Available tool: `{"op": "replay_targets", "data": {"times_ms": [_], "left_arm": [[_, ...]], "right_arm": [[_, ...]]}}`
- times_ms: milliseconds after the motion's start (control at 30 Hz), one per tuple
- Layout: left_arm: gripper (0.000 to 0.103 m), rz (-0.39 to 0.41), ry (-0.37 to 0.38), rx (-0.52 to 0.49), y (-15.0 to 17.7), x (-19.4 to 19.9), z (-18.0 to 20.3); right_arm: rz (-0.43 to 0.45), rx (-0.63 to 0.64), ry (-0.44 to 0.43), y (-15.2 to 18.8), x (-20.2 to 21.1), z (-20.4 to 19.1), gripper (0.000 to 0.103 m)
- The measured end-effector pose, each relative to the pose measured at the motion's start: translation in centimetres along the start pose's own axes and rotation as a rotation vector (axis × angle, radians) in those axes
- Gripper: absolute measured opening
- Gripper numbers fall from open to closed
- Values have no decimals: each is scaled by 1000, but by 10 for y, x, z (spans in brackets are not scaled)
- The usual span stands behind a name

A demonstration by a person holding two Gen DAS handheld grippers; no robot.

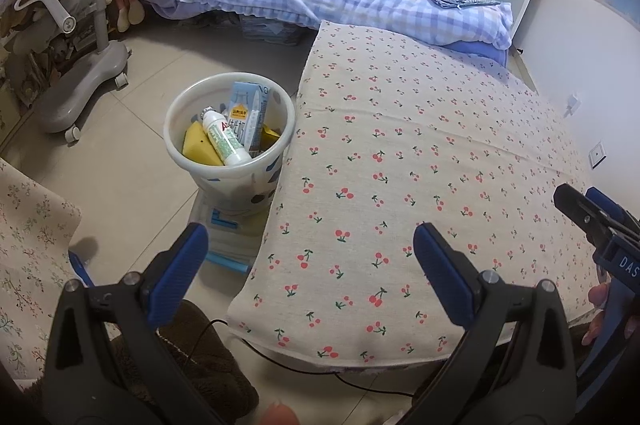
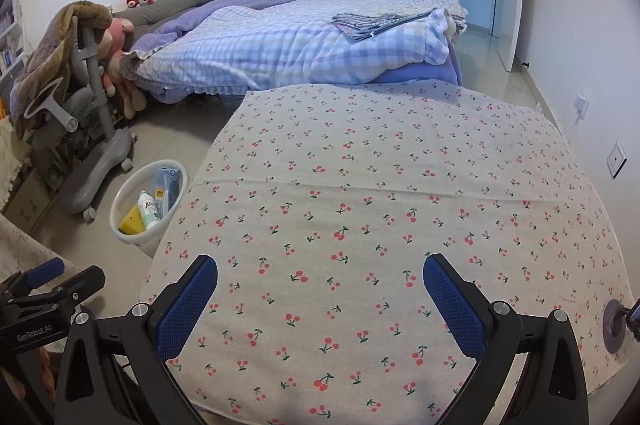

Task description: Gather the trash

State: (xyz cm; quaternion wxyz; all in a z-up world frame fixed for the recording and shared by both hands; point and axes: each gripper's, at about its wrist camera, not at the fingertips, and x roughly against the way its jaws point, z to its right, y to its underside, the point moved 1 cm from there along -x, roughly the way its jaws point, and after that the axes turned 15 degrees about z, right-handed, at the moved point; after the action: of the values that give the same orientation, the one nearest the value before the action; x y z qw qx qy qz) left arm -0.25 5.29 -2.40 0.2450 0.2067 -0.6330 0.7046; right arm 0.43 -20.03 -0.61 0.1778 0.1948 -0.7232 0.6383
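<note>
Left gripper: jaws spread wide, nothing between them, poised over the near left edge of the table, partly above the floor gap. Right gripper: likewise spread wide and empty, held over the near middle of the cherry-print tablecloth. The cloth shows no loose item anywhere in either view. The white bin stands on the floor just beside the table's left edge, resting on a flat pale package; inside it lie a white bottle, a light blue carton and a yellow piece. Judgement: collection appears finished or nearly so, and the step in hand is a check for leftovers. To do it well, both grippers should remain empty and clear of the cloth, sweep the view over the floor around the bin and the table's far side, and confirm whether the package beneath the bin counts as trash; that cannot be told from here.
</note>
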Motion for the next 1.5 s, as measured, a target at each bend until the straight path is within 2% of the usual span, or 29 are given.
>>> {"op": "replay_targets", "data": {"times_ms": [467,1000,1500], "left_arm": [[102,11,-13,5,-1,1,1],[102,25,-61,32,-4,6,-8],[102,27,-56,36,-5,7,-9]], "right_arm": [[-1,0,-2,0,-1,-1,103],[1,14,-1,0,-3,0,103],[18,41,5,-1,-7,-1,103]]}}
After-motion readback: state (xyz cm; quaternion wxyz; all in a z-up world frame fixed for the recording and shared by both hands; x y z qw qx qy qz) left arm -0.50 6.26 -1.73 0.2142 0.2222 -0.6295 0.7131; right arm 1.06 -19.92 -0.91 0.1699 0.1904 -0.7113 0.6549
